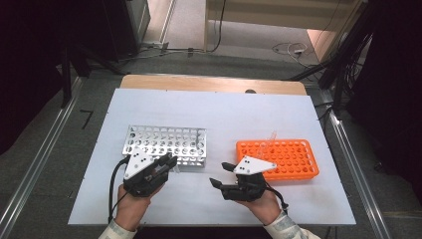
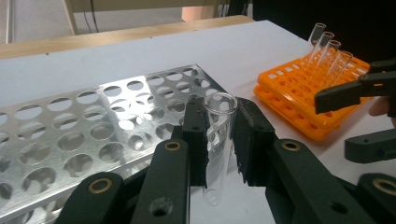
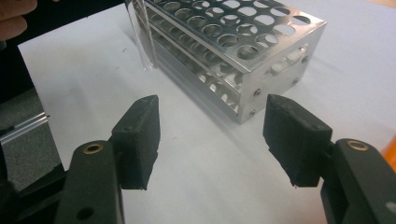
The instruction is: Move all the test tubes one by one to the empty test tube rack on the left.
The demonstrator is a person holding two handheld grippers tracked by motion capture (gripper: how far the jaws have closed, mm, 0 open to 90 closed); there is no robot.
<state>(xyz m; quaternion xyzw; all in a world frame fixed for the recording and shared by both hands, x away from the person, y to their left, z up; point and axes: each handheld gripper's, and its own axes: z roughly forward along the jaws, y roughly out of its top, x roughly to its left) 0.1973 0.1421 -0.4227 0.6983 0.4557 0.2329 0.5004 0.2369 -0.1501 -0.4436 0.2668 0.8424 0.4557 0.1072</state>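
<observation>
1. At the left, my left gripper [image 2: 219, 140] has its jaws pinching a clear glass test tube [image 2: 218, 144] just below the open rim, holding it upright over the white worktop [image 1: 219, 114] at the near edge of the perforated silver metal rack [image 1: 166, 144].
2. I judge the tube light but brittle and slick: smooth thin glass, rigid, likely to crack under a hard squeeze or slide through the pads. The grip near the rim looks right to me, since it leaves the rounded bottom free to find a hole.
3. The metal rack is shiny sheet, stacked in tiers, punched with rows of round holes, hard-edged; glass knocking against it could chip.
4. Right of centre, my right gripper [image 1: 224, 174] has its jaws spread with nothing between them, pointing towards the metal rack.
5. Far right, the orange plastic rack [image 1: 288, 159] sits flat, matte, with a grid of small holes; a few clear tubes [image 2: 329, 58] lean in its far rows.
</observation>
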